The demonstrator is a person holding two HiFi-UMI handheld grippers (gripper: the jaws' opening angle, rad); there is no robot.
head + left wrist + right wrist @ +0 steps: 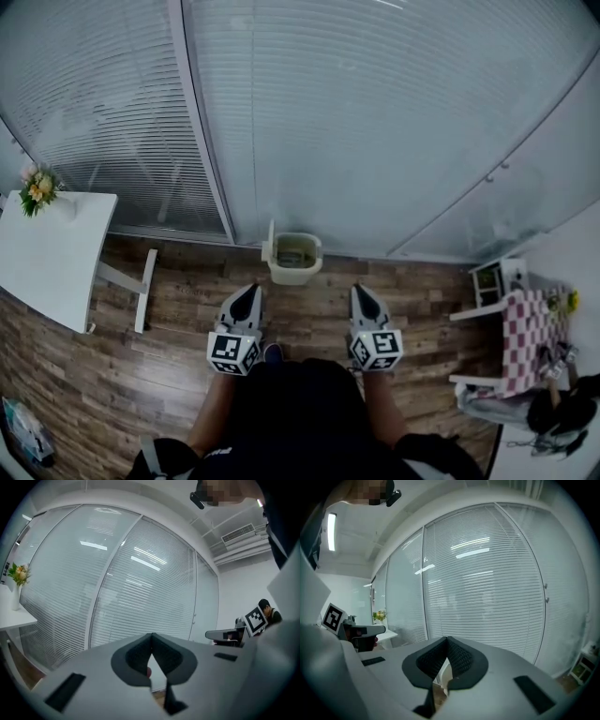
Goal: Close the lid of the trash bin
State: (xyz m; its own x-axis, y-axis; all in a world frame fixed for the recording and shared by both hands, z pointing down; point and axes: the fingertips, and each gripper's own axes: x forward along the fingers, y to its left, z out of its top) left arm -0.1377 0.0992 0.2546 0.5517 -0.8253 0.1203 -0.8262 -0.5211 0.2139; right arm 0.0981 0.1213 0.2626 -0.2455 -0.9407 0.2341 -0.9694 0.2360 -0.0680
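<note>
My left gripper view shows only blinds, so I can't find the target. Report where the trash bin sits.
Observer: The trash bin stands on the floor against the glass wall, ahead of the left gripper and the right gripper, between them.
Operator: Give me the lid state.
Observer: The lid stands upright at the bin's left edge; the bin is open.
Operator: Report the right gripper.
Observer: It is shut, empty, and short of the bin.

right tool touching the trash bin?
Apart. Head view shows it: a strip of wood floor lies between the right tool, which is shut, and the trash bin, whose lid stands open.
</note>
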